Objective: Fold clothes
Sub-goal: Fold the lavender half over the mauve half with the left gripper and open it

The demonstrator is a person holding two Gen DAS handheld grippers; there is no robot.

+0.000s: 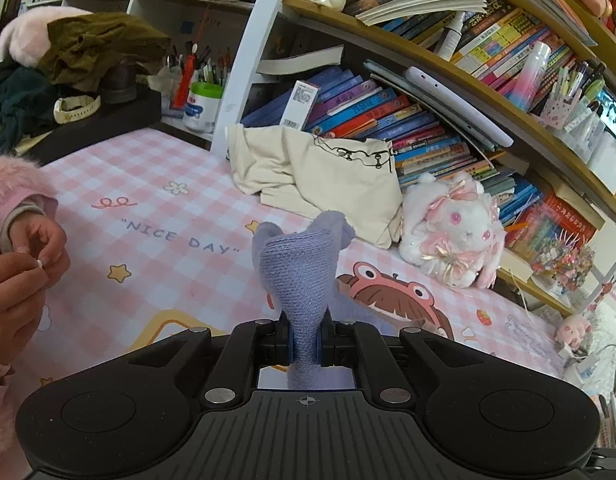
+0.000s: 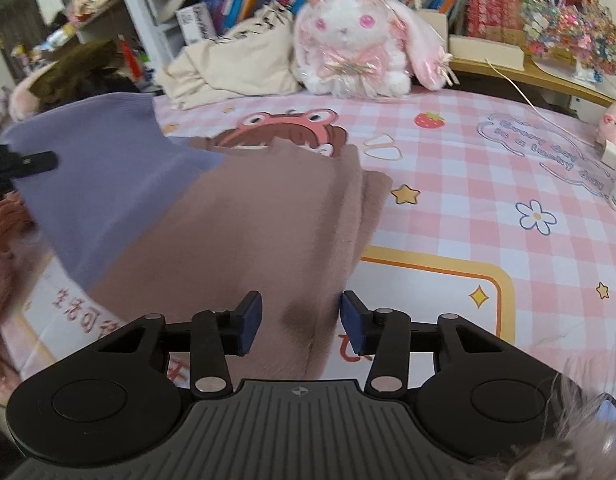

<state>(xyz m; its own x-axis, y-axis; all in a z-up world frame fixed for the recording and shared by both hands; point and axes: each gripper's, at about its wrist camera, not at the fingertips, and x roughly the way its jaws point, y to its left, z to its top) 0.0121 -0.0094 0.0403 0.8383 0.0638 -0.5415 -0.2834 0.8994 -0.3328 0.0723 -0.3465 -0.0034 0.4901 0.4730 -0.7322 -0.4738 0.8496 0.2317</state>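
Pink checked bedsheet [image 2: 488, 220], crowded wooden bookshelves [image 1: 488, 92], white shelf upright [image 1: 243, 56]

left gripper [image 1: 305, 346] clamped, right gripper [image 2: 301, 320] spread

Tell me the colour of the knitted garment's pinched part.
Lilac-purple knitted garment, clearest in the left wrist view.
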